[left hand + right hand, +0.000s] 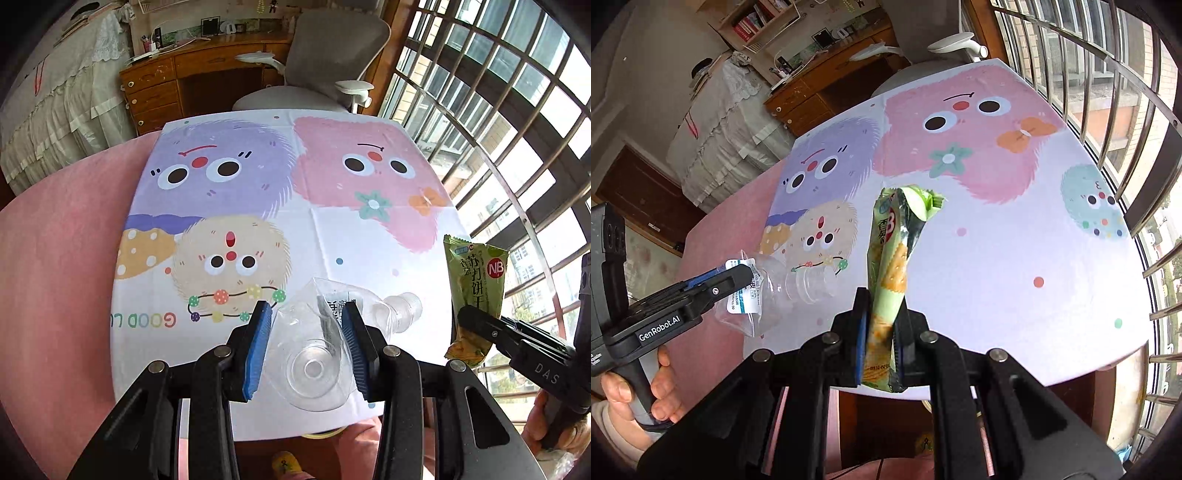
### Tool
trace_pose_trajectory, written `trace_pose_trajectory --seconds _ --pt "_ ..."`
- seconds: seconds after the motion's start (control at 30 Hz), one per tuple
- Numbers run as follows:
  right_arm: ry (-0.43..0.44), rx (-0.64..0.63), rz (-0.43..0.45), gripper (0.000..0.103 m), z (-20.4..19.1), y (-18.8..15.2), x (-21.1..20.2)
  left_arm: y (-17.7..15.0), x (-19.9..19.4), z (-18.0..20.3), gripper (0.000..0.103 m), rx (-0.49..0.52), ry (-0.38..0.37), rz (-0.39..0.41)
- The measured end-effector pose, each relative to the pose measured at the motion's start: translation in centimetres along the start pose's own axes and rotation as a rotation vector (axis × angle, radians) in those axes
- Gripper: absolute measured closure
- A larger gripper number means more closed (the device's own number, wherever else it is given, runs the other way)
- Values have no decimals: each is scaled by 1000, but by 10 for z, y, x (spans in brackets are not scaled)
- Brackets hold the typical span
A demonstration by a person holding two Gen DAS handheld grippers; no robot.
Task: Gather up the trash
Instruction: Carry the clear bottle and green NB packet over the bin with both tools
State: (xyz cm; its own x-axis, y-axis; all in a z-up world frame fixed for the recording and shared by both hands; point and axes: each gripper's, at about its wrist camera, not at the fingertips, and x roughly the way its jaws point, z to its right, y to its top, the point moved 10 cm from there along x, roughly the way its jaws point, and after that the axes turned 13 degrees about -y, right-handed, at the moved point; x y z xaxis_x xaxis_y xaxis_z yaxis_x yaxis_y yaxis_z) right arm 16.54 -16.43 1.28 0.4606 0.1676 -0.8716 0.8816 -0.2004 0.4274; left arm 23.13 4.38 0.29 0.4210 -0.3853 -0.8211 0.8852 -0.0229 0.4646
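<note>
Over the table's [369, 243] near edge: left gripper [308, 317] clamped on crushed clear bottle [314, 354], label half hidden; right gripper [882, 317] pinching green cracker wrapper [894, 258], lower end hidden between pads.

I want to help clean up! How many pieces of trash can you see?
2: a crushed clear bottle in the left hand-held gripper, and a green cracker wrapper in the right hand-held gripper.

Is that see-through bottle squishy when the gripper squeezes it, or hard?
Probably squishy: the clear plastic bottle already looks crumpled and flattened between the left gripper pads. It is likely very light too, since it looks empty and has no cap. Its smooth plastic might be slippery, though the ribbed blue pads should help hold it.
</note>
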Motion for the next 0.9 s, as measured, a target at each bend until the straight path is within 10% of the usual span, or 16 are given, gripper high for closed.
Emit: trace_pose_trajectory --seconds 0.47,0.9 --pt "-149 20 -145 94 8 -225 -21 -195 -25 29 66 140 -68 -169" --pt "-232 37 -338 94 96 -343 159 -338 143 -8 66 111 33 -306"
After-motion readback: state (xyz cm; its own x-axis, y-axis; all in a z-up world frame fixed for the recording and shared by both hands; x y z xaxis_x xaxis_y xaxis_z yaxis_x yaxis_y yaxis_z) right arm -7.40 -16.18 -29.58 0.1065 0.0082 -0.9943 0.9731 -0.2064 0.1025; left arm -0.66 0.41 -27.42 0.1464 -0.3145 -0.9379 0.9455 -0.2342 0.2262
